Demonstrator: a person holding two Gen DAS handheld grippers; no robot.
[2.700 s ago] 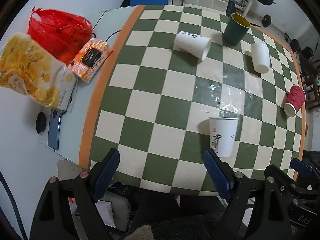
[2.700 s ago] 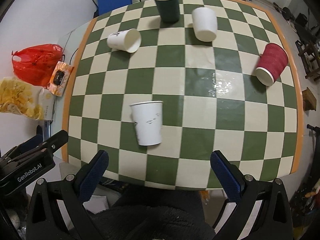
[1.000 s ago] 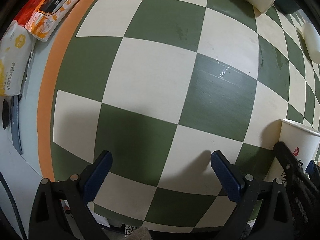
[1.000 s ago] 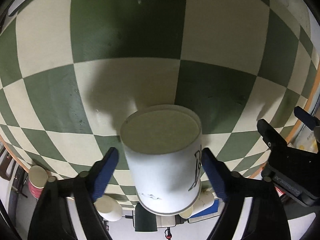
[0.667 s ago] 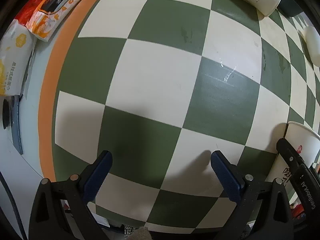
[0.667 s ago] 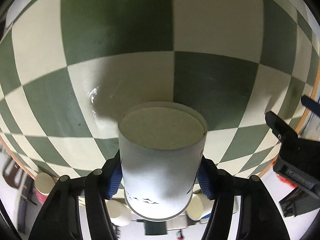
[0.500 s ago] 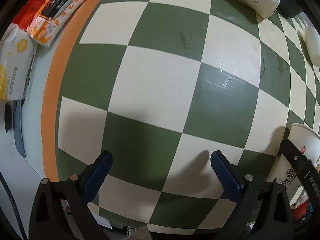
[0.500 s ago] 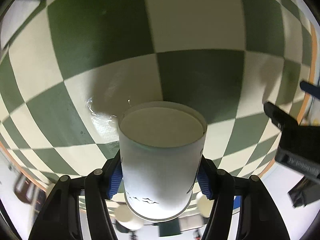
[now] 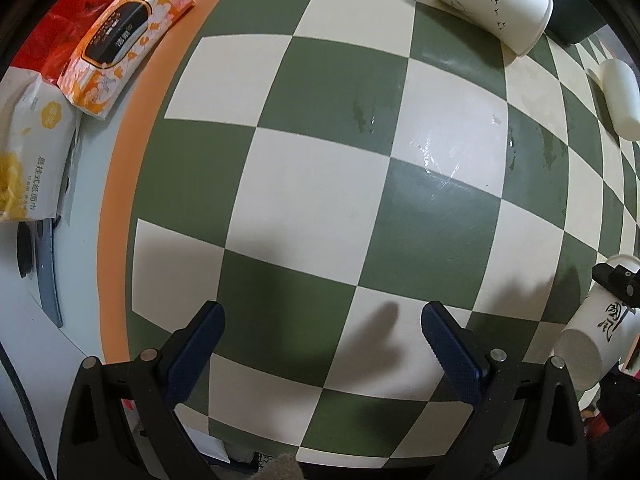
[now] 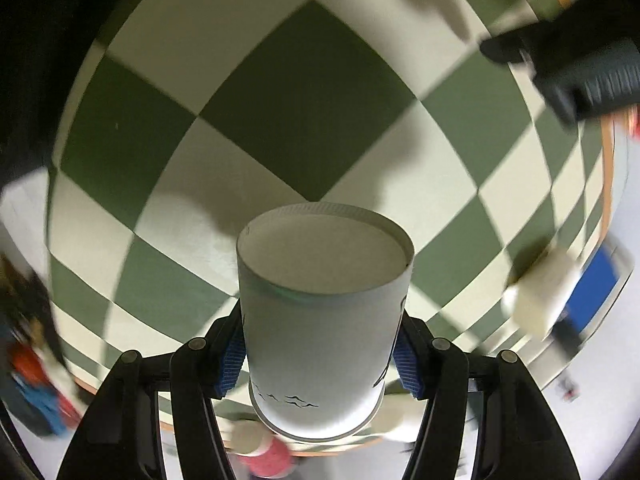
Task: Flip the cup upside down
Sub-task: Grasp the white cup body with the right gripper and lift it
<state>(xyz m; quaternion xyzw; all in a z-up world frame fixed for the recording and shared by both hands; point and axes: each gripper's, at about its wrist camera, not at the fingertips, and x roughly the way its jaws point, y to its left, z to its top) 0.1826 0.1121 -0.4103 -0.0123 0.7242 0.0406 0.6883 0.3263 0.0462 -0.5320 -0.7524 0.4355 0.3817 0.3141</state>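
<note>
On the checkered desk (image 9: 320,184), the left gripper (image 9: 320,332) hangs with its blue-padded fingers (image 9: 196,344) spread wide and nothing between them, their shadows falling on the squares just ahead. Out beyond the left finger, off the desk's orange border, lie a tissue pack (image 9: 120,44), a red bag (image 9: 48,32) behind it and a white-and-yellow pack (image 9: 32,164) nearer the camera. Far ahead and toward the right finger's side, a white cup (image 9: 492,4) lies on its side, with a dark cup (image 9: 576,24) just behind its mouth. Farther right another white cup (image 9: 620,96) also lies on its side.

At the right edge of the left wrist view, past the right finger, the printed cup (image 9: 596,328) is tilted with its closed base toward the camera, a black part of the right gripper across it.

In the right wrist view, the right gripper (image 10: 320,348) is clamped on that cup (image 10: 320,320): both blue fingers (image 10: 404,360) press its sides. The base points forward, away from the fingers, toward the desk (image 10: 280,100); the rim sits back between the fingers. Ahead and to the upper right, part of the left gripper (image 10: 576,64) shows as a dark blur. To the right of the fingers a white cup (image 10: 540,296) shows, blurred. Whether the held cup touches the desk cannot be told.
</note>
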